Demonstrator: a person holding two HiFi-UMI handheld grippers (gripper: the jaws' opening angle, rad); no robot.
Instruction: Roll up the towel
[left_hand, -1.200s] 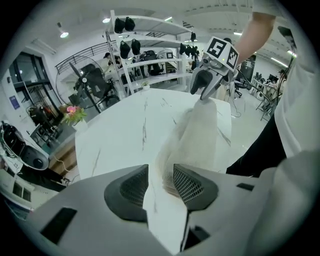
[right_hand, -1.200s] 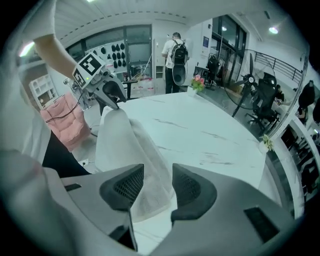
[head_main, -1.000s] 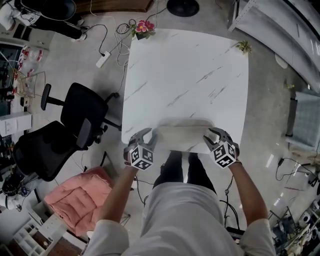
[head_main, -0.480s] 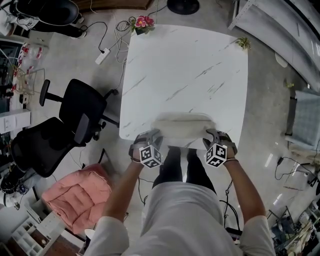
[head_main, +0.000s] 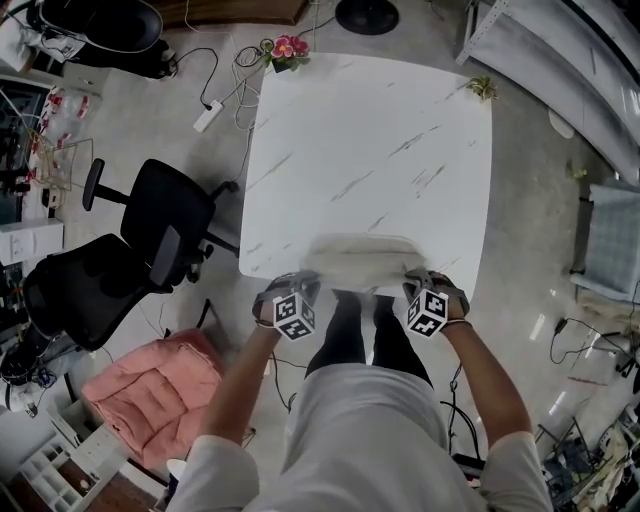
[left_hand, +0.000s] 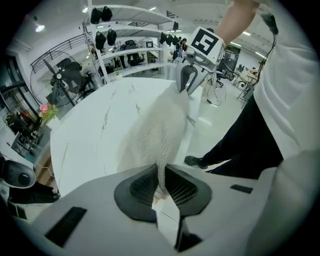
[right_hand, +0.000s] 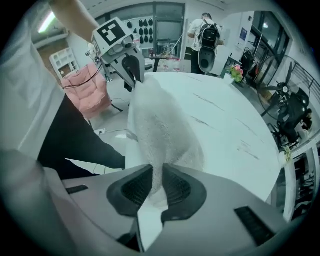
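Observation:
A cream-white towel (head_main: 360, 258) lies folded along the near edge of the white marble table (head_main: 370, 150). My left gripper (head_main: 301, 289) grips its near left corner and my right gripper (head_main: 417, 285) its near right corner. In the left gripper view the towel (left_hand: 155, 132) runs from between my left gripper's (left_hand: 161, 181) pads across to the right gripper (left_hand: 187, 82). The right gripper view shows the towel (right_hand: 160, 127) pinched in my right gripper (right_hand: 156, 184), with the left gripper (right_hand: 131, 70) at the far end. Both pairs of jaws have just been closing, and the cloth is pressed between them.
Two black office chairs (head_main: 140, 250) and a pink cushion (head_main: 155, 390) stand on the floor to the left. A pot of pink flowers (head_main: 288, 50) and a small plant (head_main: 486, 90) mark the table's far corners. The person's legs (head_main: 360, 335) are against the near edge.
Both grippers have come back and down from the towel's sides to its near corners. Their jaws, open before, are now closed on the cloth.

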